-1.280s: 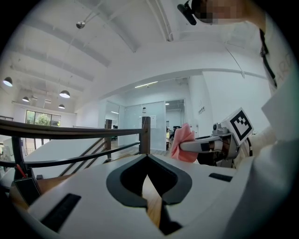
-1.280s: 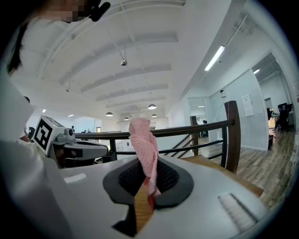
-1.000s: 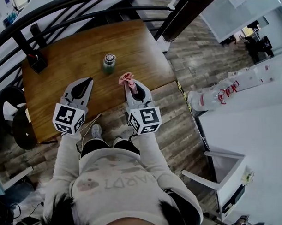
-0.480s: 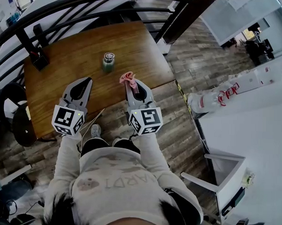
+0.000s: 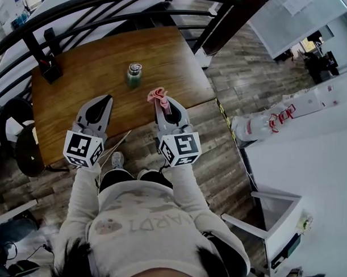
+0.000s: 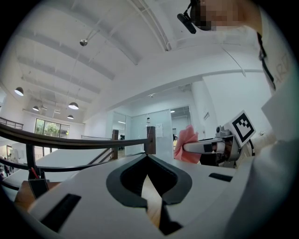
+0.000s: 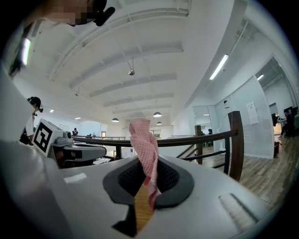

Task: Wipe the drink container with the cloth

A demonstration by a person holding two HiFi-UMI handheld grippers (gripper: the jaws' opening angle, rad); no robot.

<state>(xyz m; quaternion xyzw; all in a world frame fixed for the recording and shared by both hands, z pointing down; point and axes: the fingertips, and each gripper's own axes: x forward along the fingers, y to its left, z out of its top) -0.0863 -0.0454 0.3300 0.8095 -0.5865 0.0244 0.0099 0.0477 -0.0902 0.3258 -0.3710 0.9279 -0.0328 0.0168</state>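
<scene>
1. Hardly anything has shifted over the last second in the head view. My left claw (image 5: pixel 106 98) and right claw (image 5: pixel 159 103) hang over the near edge of the tabletop (image 5: pixel 78 97) much as before. The drink container (image 5: pixel 134 74) stands upright farther in, well apart from both claws and a little nearer the right one. The pink cloth (image 5: pixel 157 95) sticks out of the right claw's tip.

2. Left gripper view: my jaws are closed tip to tip with nothing between them, and only wood shows through the gap behind the tips. The container is not in this view.

3. Right gripper view: my jaws are clamped on the cloth, which stands up from the pinch as a loose knitted twist.

4. Handling, as I judge it: the cloth is soft, limp and light, so a bunched pinch holds it, but the free end will flop. The container looks small, rigid and smooth, with a metal cap, and is likely light enough to slide or tip under wiping. I would steady it with the left claw around the body, below the cap.
</scene>
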